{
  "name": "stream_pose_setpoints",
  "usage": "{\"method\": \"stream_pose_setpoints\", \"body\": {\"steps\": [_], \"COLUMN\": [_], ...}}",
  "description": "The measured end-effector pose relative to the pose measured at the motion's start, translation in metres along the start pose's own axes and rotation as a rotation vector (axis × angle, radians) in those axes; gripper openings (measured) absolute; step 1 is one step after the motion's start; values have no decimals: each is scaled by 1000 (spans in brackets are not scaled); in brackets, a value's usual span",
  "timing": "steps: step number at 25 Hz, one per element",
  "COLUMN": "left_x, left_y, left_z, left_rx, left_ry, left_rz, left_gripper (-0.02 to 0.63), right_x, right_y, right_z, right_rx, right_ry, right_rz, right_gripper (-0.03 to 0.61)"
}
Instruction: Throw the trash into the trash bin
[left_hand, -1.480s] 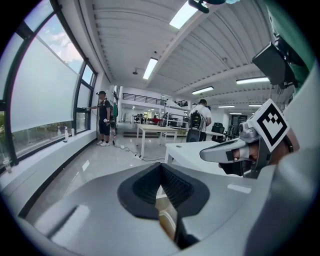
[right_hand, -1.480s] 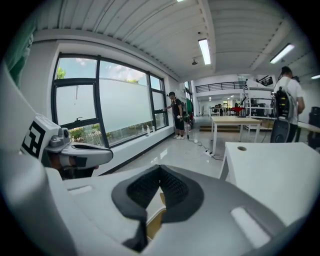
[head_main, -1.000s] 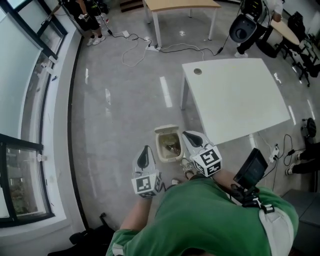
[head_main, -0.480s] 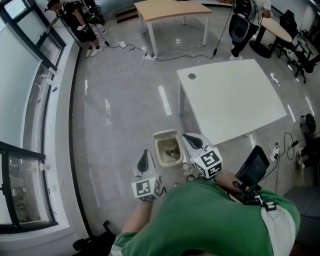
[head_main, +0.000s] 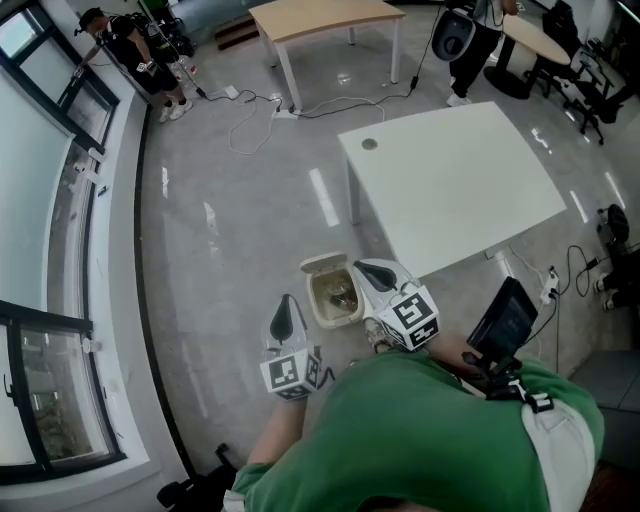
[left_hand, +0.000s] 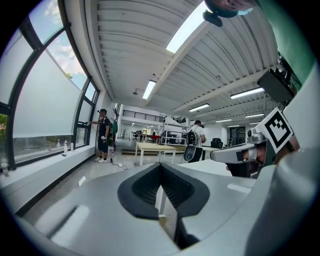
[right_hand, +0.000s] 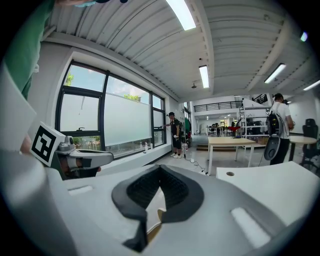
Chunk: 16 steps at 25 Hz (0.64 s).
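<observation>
**Status.** The small beige plastic trash bin stands on the grey polished floor, near the corner of the white rectangular table, with its lid open. Brown crumpled trash lies inside the bin. No other trash is visible on the table top.

**Left gripper**: the jaws are fully together with nothing between them. It hovers just left of the bin.

**Right gripper**: the jaws meet at the tips and grip nothing. In the head view it hangs over the bin's right edge.

**Judgement.** The deposit step appears complete. To finish it well:
1. Check that no piece rests on the rim or on the floor beside the bin.
2. Keep both grippers clear of the open lid; a knock would probably tip so light a bin.
3. If a piece is found, release it only directly above the bin mouth
</observation>
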<state>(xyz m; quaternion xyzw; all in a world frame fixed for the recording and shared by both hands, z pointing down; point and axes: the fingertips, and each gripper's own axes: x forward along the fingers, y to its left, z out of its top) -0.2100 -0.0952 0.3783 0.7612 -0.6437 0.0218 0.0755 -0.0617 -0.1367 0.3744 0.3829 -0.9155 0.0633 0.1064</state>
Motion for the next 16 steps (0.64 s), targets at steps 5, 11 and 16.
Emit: {"method": "stream_pose_setpoints", "body": {"steps": [5, 11, 16], "left_x": [-3, -11, -16], "left_y": [-5, -11, -13], "left_z": [3, 4, 3], "left_rx": [3, 8, 10], "left_ry": [-6, -15, -13], "left_rz": [-1, -12, -11], "left_gripper": [5, 5, 5], "right_x": [-6, -15, -20], "right_y": [2, 7, 12], "right_z": [5, 5, 7], "right_rx": [-13, -15, -22], "right_ry": [-16, -23, -29], "right_rz": [-4, -17, -21], "right_gripper": [3, 3, 3]}}
